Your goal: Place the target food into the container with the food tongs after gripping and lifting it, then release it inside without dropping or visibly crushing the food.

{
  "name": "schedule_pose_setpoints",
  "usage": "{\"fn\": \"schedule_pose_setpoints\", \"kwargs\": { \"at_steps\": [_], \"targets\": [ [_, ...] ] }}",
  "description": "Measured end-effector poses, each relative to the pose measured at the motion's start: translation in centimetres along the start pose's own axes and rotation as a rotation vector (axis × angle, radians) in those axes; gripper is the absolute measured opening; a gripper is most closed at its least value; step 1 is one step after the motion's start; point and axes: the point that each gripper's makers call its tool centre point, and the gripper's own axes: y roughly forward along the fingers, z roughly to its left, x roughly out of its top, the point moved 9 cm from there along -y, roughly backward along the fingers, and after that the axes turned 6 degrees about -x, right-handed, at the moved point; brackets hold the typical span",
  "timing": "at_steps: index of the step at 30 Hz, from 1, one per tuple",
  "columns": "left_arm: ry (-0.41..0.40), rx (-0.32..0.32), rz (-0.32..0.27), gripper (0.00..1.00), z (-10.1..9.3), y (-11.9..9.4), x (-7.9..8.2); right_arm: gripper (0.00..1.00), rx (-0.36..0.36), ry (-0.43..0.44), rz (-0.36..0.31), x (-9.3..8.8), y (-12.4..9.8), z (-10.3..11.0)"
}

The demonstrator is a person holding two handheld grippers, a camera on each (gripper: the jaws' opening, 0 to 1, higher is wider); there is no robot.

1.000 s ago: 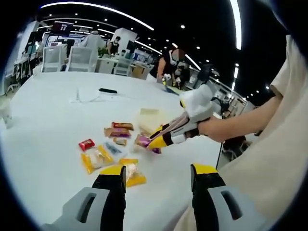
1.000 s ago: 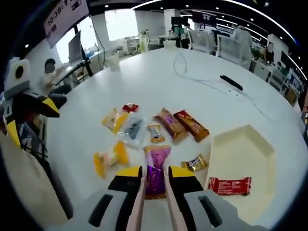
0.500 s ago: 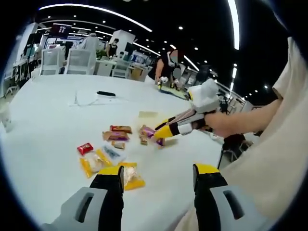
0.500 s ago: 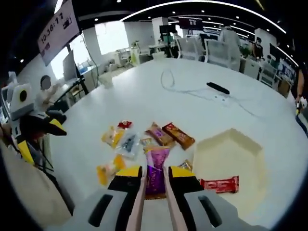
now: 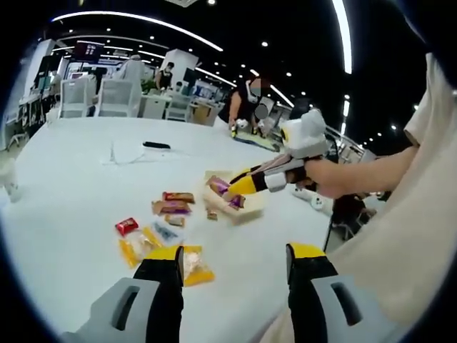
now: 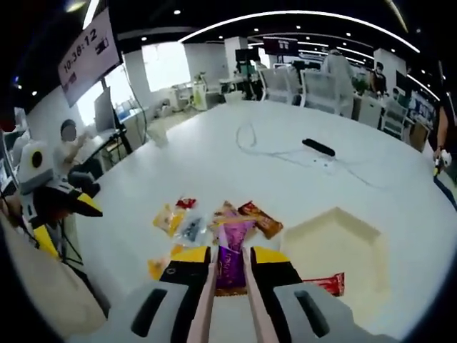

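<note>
The right hand-held gripper (image 6: 230, 256) has its jaws pinched tight on the purple snack packet (image 6: 231, 246), lifted well clear of the white surface (image 6: 214, 164). In the left gripper view, that same right hand-held gripper (image 5: 239, 188) holds the purple snack packet (image 5: 218, 186) over the shallow cream container (image 5: 246, 211). In the right gripper view, the container (image 6: 335, 246) sits to the right, a red wrapped bar (image 6: 330, 283) at its near edge. Loose snacks lie scattered left of the container: brown bars (image 6: 258, 218), a small red packet (image 6: 186, 203), yellow-orange packets (image 6: 168, 218). The left hand-held gripper (image 5: 232, 266) hangs with its jaws spread wide, holding nothing, above a yellow packet (image 5: 193, 263). A black remote (image 6: 318, 147) and a cable (image 6: 275, 151) lie far across the surface.
</note>
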Motion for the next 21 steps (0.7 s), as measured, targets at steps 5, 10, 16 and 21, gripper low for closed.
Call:
{"fn": "schedule_pose_setpoints", "kwargs": {
  "at_steps": [5, 10, 16, 21],
  "targets": [
    [0.006, 0.000, -0.005, 0.57, -0.1, -0.2, 0.1, 0.21, -0.014, 0.019, -0.003, -0.2, -0.5, -0.6],
    [0.010, -0.007, 0.000, 0.57, -0.3, -0.2, -0.2, 0.21, -0.030, 0.031, -0.017, -0.1, -1.1, -0.9],
    [0.017, -0.015, 0.003, 0.57, -0.6, -0.2, -0.2, 0.21, -0.046, 0.052, -0.038, 0.1, -1.5, -1.3],
    [0.017, -0.019, 0.004, 0.57, -0.6, -0.3, -0.2, 0.21, -0.050, 0.066, -0.055, 0.4, -1.8, -1.6]
  ]
}}
